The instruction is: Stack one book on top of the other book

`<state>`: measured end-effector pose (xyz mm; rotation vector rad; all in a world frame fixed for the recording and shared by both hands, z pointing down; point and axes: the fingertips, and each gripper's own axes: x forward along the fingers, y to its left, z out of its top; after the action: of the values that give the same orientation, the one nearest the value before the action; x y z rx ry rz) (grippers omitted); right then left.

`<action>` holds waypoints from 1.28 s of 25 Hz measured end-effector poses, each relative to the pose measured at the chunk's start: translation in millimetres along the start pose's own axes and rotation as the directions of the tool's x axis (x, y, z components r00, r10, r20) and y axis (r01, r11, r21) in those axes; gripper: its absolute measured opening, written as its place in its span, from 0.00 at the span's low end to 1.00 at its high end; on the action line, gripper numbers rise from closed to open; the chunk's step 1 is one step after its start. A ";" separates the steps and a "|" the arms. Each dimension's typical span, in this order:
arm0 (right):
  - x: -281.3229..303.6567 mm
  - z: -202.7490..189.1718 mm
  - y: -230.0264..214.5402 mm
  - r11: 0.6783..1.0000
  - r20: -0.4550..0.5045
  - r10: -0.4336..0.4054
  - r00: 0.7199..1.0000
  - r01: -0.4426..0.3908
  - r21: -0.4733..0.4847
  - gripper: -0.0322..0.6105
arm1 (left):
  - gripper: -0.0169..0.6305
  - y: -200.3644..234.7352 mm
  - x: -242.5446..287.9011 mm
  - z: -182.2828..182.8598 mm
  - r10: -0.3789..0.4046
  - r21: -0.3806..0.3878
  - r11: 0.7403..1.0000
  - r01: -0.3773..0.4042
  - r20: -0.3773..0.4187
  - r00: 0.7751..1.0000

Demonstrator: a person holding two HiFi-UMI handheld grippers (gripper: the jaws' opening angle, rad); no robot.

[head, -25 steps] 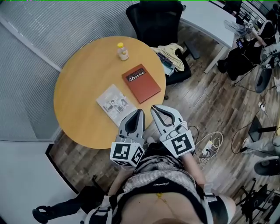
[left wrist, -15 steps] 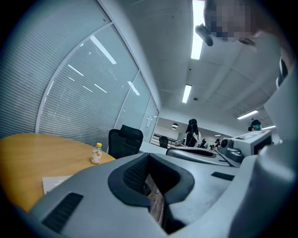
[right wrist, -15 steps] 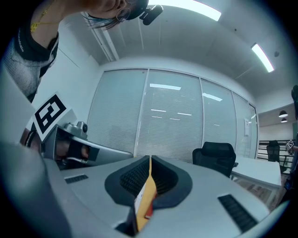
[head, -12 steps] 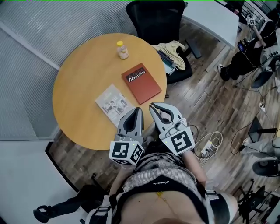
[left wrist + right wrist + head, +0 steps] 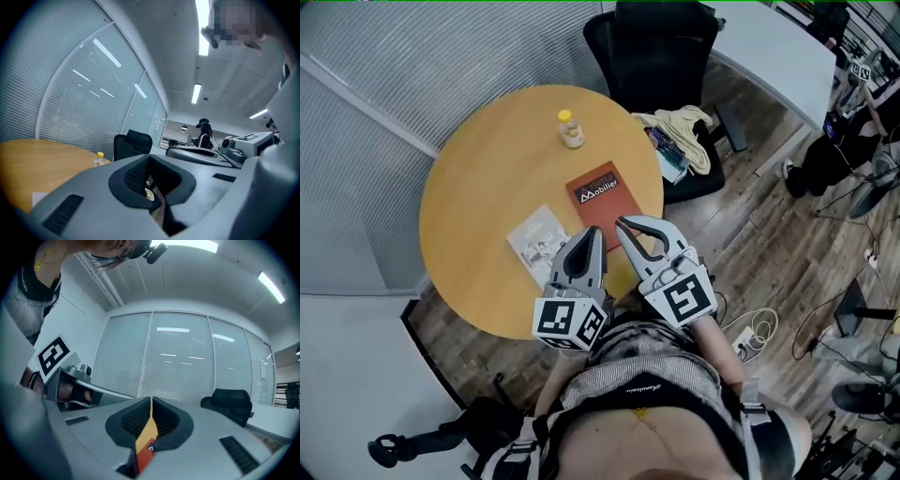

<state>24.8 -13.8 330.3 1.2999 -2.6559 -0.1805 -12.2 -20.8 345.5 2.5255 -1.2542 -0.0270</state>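
Here we hold the left claw (image 5: 594,232) and right claw (image 5: 622,223) pinched closed, empty, over the worktop's (image 5: 478,178) near edge. The red book (image 5: 602,195) lies by the right edge, with the white illustrated book (image 5: 534,239) just left of it. A small bottle (image 5: 572,130) stands near the far edge.

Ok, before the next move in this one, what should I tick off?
1. The red book and the white book lie flat on the table, unstacked: ok.
2. The left gripper holds nothing: ok.
3. The right gripper holds nothing: ok.
4. Jaws open for a grasp: not ok, both are shut.
5. The bottle stands clear of both books: ok.
6. Either gripper touching a book: cannot tell.
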 end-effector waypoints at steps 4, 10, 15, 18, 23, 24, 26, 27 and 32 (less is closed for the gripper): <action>9.2 0.8 -18.7 0.999 0.023 0.054 0.998 -0.054 -0.004 0.09 | 0.06 1.1 18.6 5.6 0.053 0.001 0.999 -0.053 0.012 0.999; 24.2 -2.8 -39.5 0.991 0.039 0.131 0.991 -0.131 -0.009 0.09 | 0.06 10.4 38.6 9.7 0.128 -0.006 0.992 -0.127 0.027 0.991; 28.6 -2.7 -50.2 0.982 0.059 0.189 0.980 -0.188 -0.015 0.09 | 0.06 12.7 49.0 10.7 0.181 -0.026 0.983 -0.180 0.039 0.983; 31.9 -3.7 -54.3 0.976 0.065 0.219 0.974 -0.218 -0.019 0.09 | 0.06 13.4 53.5 10.6 0.205 -0.026 0.979 -0.204 0.044 0.978; 34.5 -9.2 -62.2 0.966 0.062 0.257 0.964 -0.257 -0.022 0.09 | 0.06 13.7 60.0 10.7 0.247 -0.041 0.969 -0.244 0.067 0.967; 35.3 -10.1 -63.6 0.964 0.064 0.265 0.962 -0.264 -0.021 0.09 | 0.06 14.4 61.3 10.4 0.254 -0.048 0.967 -0.251 0.070 0.965; 36.6 -12.0 -65.6 0.960 0.068 0.281 0.957 -0.280 -0.021 0.09 | 0.06 15.4 63.5 9.4 0.269 -0.058 0.962 -0.265 0.074 0.960; 37.4 -13.0 -66.5 0.957 0.070 0.289 0.955 -0.288 -0.022 0.09 | 0.06 16.0 64.2 8.8 0.278 -0.061 0.960 -0.274 0.076 0.957; 40.7 -17.4 -67.9 0.942 0.078 0.336 0.939 -0.335 -0.028 0.09 | 0.06 19.0 65.3 4.1 0.323 -0.079 0.945 -0.316 0.086 0.943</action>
<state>56.3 -87.9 339.0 0.8304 -2.8872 -0.2078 12.6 -83.5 355.2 2.2610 -1.6609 -0.1152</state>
